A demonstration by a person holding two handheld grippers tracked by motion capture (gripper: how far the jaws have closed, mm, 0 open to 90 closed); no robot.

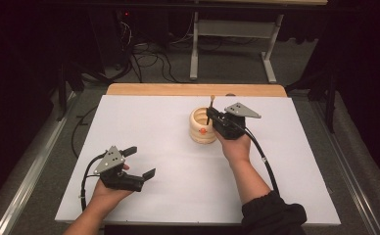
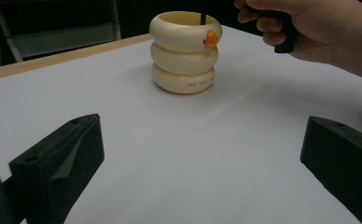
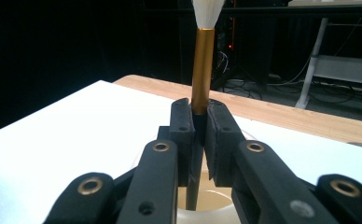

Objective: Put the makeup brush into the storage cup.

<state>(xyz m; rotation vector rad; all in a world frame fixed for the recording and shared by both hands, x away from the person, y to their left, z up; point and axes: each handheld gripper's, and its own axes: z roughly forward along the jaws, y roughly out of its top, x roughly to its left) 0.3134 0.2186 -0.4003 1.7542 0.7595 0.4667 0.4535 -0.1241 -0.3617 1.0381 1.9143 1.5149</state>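
The right gripper [image 3: 198,121] was clenched on a brush [image 3: 201,70], held upright between its pads, its lower end inside the cream ringed holder [image 1: 201,128] just below. The left gripper [image 1: 140,161] stood released, well apart on the counter [image 1: 144,122].

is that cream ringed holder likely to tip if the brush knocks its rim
Probably not easily: the holder looks squat, with a broad bottom ring flat on the table. It may slide instead, since the white surface looks smooth. The brush seems light and stiff.
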